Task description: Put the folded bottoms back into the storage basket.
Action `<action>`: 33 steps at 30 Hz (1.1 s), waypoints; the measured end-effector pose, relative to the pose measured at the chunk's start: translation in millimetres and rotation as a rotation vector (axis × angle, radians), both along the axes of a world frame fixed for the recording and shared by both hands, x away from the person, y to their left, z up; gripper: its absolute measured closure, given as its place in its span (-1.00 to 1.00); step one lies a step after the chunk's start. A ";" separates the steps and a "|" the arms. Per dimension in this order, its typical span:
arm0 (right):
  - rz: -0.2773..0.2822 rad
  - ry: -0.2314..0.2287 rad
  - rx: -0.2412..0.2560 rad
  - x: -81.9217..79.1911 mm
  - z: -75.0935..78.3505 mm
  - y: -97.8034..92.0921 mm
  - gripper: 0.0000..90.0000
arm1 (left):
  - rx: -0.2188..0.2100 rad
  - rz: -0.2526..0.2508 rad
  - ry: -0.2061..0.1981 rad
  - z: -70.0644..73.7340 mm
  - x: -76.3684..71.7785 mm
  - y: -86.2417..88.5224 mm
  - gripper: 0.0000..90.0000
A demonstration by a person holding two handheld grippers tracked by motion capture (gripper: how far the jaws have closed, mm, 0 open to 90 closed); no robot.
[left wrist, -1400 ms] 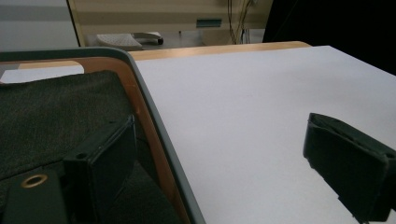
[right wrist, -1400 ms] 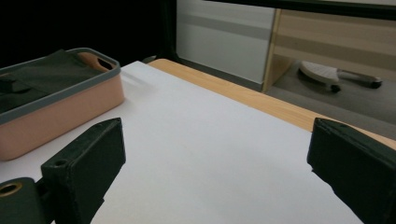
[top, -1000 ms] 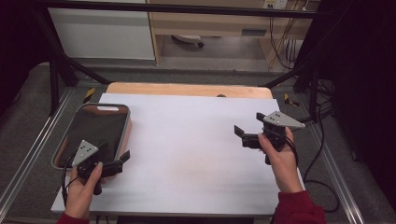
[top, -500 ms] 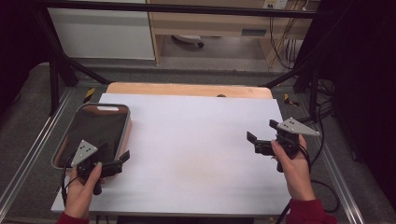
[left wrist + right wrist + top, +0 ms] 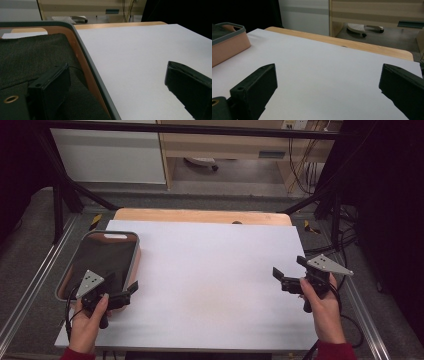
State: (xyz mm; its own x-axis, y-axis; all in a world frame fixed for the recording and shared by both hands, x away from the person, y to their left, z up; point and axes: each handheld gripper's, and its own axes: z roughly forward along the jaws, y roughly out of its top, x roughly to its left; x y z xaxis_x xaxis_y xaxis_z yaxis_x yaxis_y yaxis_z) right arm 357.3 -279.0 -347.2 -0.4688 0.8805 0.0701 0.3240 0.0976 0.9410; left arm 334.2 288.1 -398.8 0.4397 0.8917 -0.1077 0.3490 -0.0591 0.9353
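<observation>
The big white desk [image 5: 210, 280] is bare in the middle. At its left side sits a tray [image 5: 134, 265] with a dark cloth [image 5: 102, 257] lying inside. The left hand-held gripper [image 5: 122, 292] is wide open, with one jaw over the cloth and one over the desk, so the tray's rim is between them. If it closes here, it might pinch the rim and tip the tray. The right hand-held gripper [image 5: 289, 270] is wide open too, far away at the right, holding nothing.
</observation>
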 end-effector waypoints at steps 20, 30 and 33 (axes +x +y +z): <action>-0.003 0.069 0.031 -18.8 -44.2 -4.7 -0.95 | 0.009 0.003 -0.002 -0.8 0.7 0.9 -0.85; 0.040 0.095 0.040 -22.1 -69.8 8.6 -0.93 | 0.015 0.007 0.001 -1.4 1.2 1.6 -0.85; 0.057 0.089 0.023 -21.3 -74.5 14.1 -0.93 | 0.018 0.006 0.003 -1.6 1.3 1.5 -0.85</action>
State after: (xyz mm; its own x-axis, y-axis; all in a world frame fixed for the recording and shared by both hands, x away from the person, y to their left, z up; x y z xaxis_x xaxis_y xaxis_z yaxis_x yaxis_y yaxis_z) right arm 336.0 -264.9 -421.7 -0.5091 0.8502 0.1341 0.4014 0.0967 0.9108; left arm 335.5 289.6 -400.4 0.4343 0.8959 -0.0931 0.3519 -0.0736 0.9331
